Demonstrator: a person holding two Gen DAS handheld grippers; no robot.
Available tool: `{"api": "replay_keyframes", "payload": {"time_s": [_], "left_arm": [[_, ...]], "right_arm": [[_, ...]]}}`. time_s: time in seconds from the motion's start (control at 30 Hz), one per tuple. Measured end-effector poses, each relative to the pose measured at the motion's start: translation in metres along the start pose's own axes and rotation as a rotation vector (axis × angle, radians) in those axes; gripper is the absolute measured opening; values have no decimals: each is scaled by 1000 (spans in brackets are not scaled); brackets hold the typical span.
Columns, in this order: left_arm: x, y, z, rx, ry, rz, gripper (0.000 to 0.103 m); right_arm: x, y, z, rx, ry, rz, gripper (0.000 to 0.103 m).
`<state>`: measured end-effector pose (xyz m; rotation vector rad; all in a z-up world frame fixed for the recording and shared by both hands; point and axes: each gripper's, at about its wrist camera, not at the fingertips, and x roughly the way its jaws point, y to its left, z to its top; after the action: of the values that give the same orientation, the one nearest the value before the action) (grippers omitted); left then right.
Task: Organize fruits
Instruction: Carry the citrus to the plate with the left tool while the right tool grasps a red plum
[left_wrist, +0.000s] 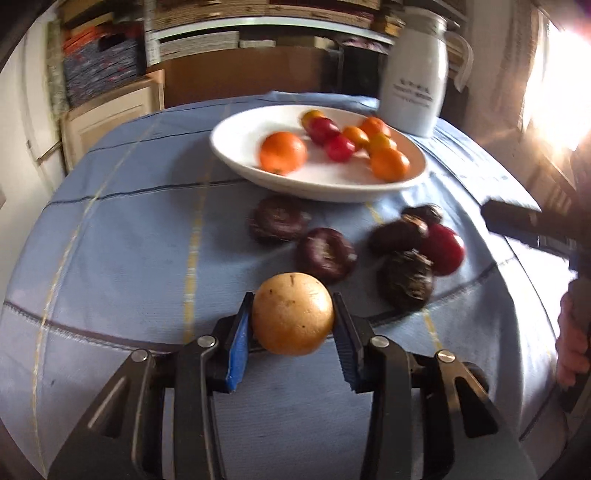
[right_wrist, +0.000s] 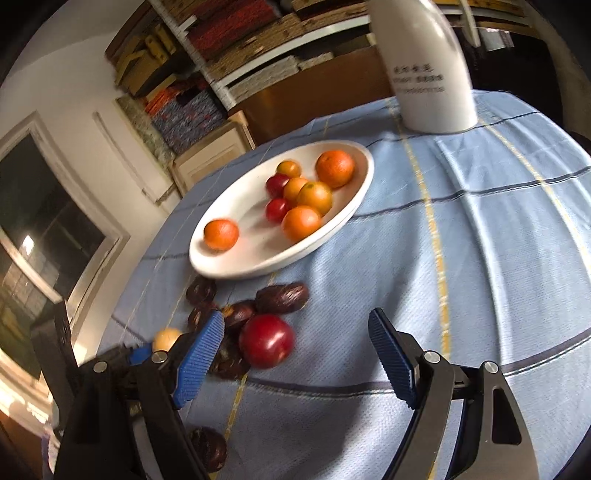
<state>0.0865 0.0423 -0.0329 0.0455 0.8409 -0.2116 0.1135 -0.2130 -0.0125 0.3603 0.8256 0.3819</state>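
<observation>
While the left hand-held gripper (left_wrist: 293, 319) clamps a tan round fruit (left_wrist: 293, 314), the white bowl (left_wrist: 236, 155) lies straight ahead, beyond the dark fruits (left_wrist: 325, 253); the right hand-held gripper (right_wrist: 295, 332) gapes wide near the red fruit (right_wrist: 266, 341).

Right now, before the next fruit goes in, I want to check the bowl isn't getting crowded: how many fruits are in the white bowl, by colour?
Orange fruits: 6
Red fruits: 2
Total in the white bowl: 8
</observation>
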Motion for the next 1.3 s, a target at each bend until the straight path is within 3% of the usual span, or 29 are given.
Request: {"api": "replay_keyframes", "payload": {"time_s": [0.1,0.17,0.37,0.5,0.7,0.87,1.07,1.3], "left_arm": [[0,8,1,-32,1,4,40],[1,7,1,-23,6,8,40],[8,4,1,-12,37,-4,40],[10,3,2,-12,36,-16,40],[-4,1,5,-19,-21,-31,40],[-14,-3,42,-15,-73,-38,40],[8,-3,100,-32,-95,-39,40],[69,20,156,-82,-49,-28,40]], "right_arm": [[9,4,-4,-13,52,27,60],[14,6,-6,-13,78,34,56],[33,6,-9,28,138,69,53],[42,9,-10,29,147,92,41],[23,9,-7,17,84,93,40],[-16,12,14,-21,-97,10,40],[8,15,49,-34,-60,-6,40],[58,46,70,-145,5,-33,40]]}}
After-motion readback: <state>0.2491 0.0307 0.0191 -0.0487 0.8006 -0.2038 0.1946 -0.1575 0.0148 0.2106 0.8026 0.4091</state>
